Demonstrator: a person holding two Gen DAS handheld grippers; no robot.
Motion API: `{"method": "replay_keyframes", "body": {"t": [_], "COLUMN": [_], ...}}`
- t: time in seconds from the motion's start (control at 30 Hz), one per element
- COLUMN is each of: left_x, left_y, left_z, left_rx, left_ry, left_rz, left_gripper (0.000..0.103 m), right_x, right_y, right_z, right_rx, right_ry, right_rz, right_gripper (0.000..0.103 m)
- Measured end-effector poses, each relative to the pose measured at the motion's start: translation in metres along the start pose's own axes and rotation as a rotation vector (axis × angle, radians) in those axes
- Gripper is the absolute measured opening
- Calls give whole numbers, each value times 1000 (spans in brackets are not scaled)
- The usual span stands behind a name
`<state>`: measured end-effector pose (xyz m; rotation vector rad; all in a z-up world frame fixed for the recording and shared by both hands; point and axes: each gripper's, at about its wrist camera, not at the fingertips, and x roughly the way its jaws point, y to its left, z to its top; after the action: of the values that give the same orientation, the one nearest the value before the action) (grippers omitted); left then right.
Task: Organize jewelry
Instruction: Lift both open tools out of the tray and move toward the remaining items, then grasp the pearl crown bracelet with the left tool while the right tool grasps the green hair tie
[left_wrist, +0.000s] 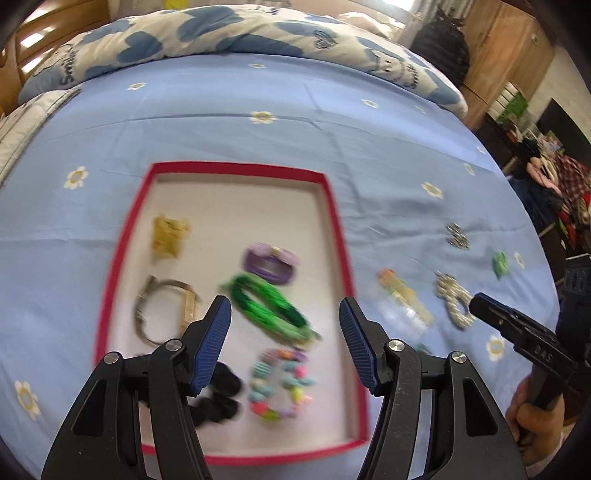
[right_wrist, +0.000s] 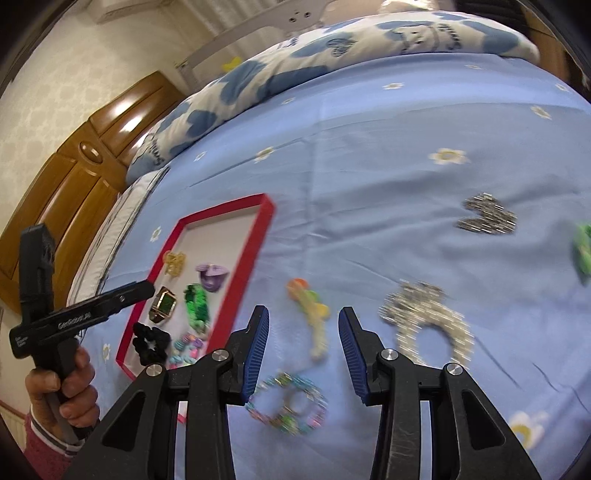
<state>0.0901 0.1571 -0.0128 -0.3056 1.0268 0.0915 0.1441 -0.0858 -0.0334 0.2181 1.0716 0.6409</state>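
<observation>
Around you the blue flowered sheet (left_wrist: 258, 147) runs back to a rumpled duvet (left_wrist: 229, 37) at the far edge, with wooden furniture (right_wrist: 74, 177) beyond it; nothing lies between your tongs and the pieces below. Your left gripper (left_wrist: 284, 314) hovers over the red-rimmed tray (left_wrist: 334, 229), its blue pads parted and empty. Inside the tray you have a green bracelet (left_wrist: 269, 308), a purple band (left_wrist: 271, 263), a yellow piece (left_wrist: 170, 236), a watch (left_wrist: 166, 314), a black scrunchie (left_wrist: 218, 398) and a pastel bead bracelet (left_wrist: 280, 384), all blurred. Your right gripper (right_wrist: 303, 328) hangs over the bare sheet right of the tray, its jaws also apart with nothing gripped. Between its pads you see an orange-and-green piece (right_wrist: 308, 310) lying loose, a multicoloured bead ring (right_wrist: 290, 404) nearer the camera, a silvery sparkly ring-shaped piece (right_wrist: 428, 325) just right, a dark sparkly piece (right_wrist: 485, 216) farther off, and a green item (right_wrist: 583, 251) at the edge.
</observation>
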Motion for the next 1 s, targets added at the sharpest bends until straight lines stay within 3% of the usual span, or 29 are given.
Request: {"method": "replay_keyframes", "body": {"t": [0.5,0.8,1.0], "left_x": [12,30,58], "left_y": [-91,-155,-183], "left_z": [-24,-28,-25], "left_rx": [143,236,237], "left_ry": [59,90,148], "left_rz": [-71,-116,-131], "left_gripper": [60,60,60], "right_x": [-67,-80,-82], "right_y": [-89,-130,-153], "right_z": [-29,-25,-11], "right_rx": [132,191,198], "right_ry": [-64,-100,-126], "right_rz": [-122,-163,-191], "right_gripper": [43,43,43]}}
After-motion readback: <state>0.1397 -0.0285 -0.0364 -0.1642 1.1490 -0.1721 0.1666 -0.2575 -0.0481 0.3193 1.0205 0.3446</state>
